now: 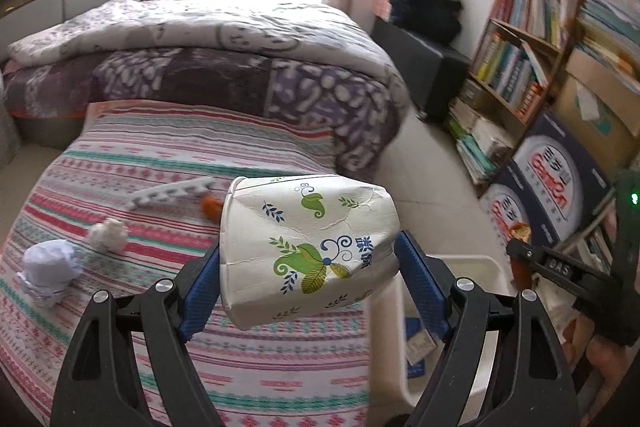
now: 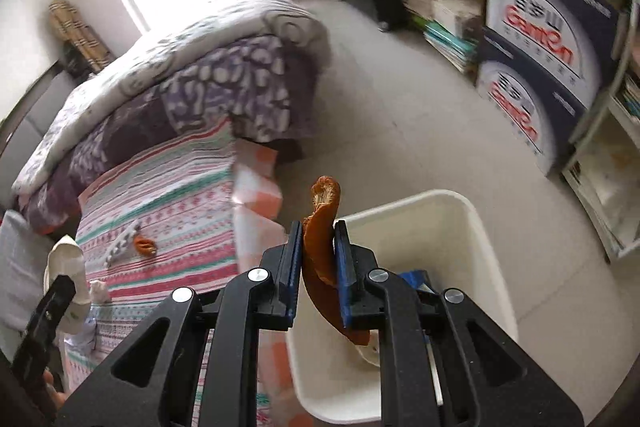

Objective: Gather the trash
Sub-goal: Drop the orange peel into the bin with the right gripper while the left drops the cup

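A white bin (image 2: pixel 460 223) is seen on the floor beside the bed (image 1: pixel 160 163). A crumpled paper cup (image 1: pixel 308 247) is clamped by the left gripper (image 1: pixel 308 283) over the bed's edge. An orange peel (image 2: pixel 322 227) is pinched by the right gripper (image 2: pixel 318 259) above the bin.

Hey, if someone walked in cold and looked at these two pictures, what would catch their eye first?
Probably the crumpled paper cup with green leaf print, clamped sideways in the left gripper above the striped bedspread. Next, the orange peel pinched in the right gripper, hanging over the white bin on the floor beside the bed. Wadded tissues lie on the bedspread.
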